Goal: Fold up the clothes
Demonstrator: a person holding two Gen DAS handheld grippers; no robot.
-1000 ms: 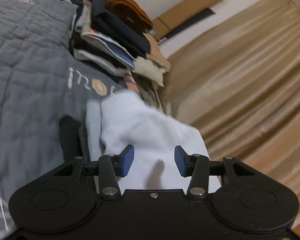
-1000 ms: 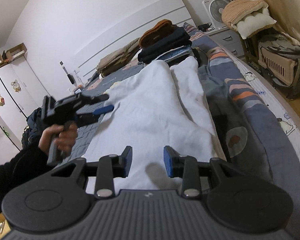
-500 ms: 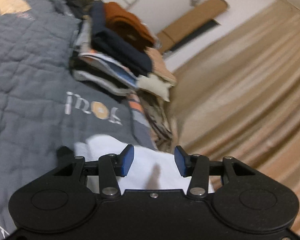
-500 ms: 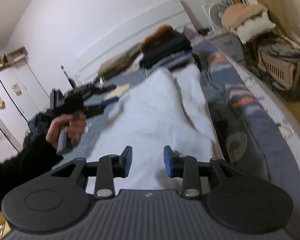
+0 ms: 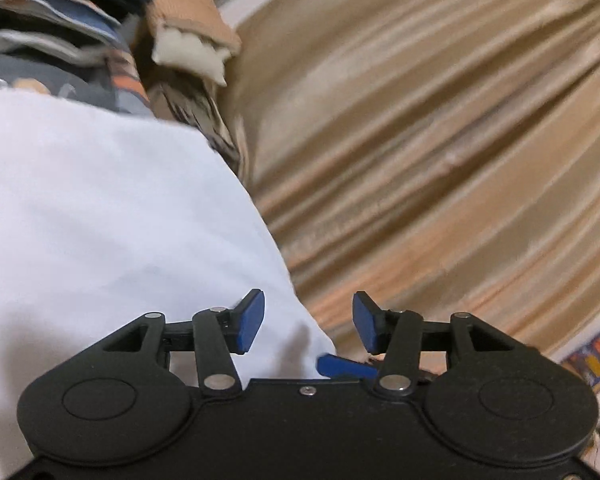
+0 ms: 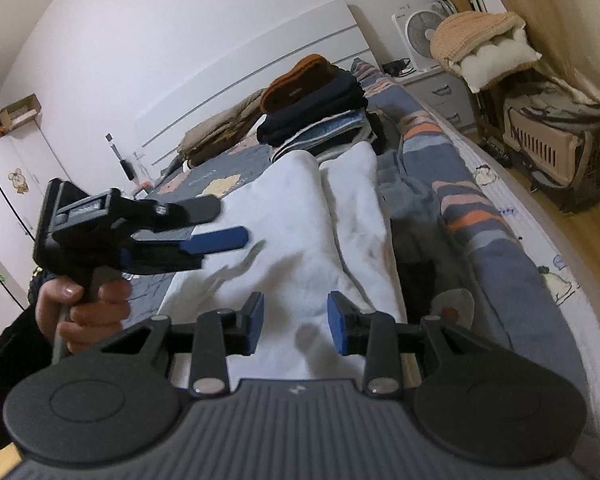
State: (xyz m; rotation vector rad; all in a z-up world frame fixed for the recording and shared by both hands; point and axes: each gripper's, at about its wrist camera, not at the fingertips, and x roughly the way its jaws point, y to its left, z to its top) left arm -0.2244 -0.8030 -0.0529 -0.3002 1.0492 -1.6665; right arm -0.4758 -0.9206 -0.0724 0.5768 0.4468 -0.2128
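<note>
With both the left gripper [image 5: 308,322] (jaws opening) and the right gripper [image 6: 295,322] parted and empty, the white garment [image 6: 300,232] at frame centre may slump unfolded.

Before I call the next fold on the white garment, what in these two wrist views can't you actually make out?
- White garment, near hem: in the right wrist view, hidden behind the right gripper body.
- Its left side: cut off by the left wrist view's edge.
- Whether the left gripper, jaws opening, touches the cloth: unclear in both views.
- Stack of folded clothes: blurred in the left wrist view.
</note>
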